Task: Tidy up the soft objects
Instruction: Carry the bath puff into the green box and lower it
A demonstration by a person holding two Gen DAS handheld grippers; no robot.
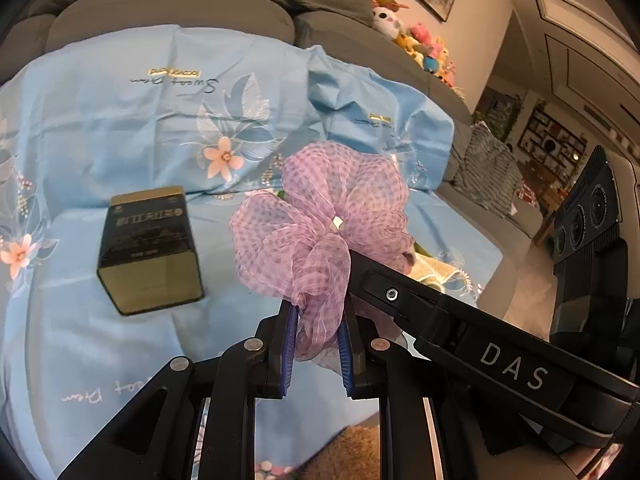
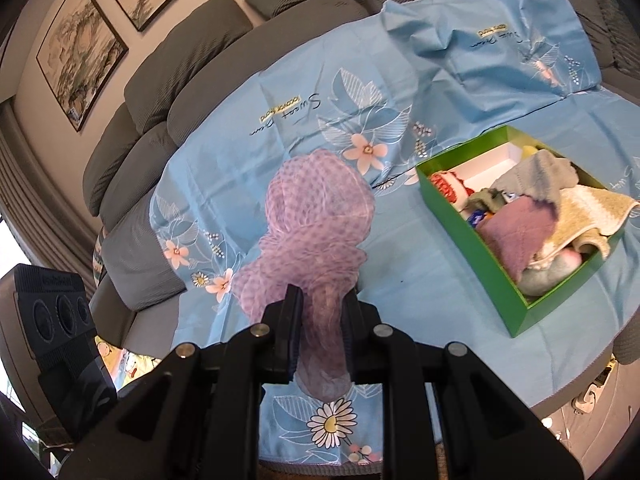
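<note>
Both grippers, left (image 1: pixel 318 344) and right (image 2: pixel 322 336), fingers clamped on the lilac scrunchie (image 1: pixel 320 220); keep grip even, carry to green box (image 2: pixel 472 240).

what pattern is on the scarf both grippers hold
Sheer lilac gingham check on the scarf, clearest in the left wrist view.

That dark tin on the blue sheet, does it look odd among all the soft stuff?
Yes. The tin is the one hard thing there, standing alone on the sheet with its print upside down in this view. The scarf is pinched by both hand-held grippers, left and right; the box holds cloths.
</note>
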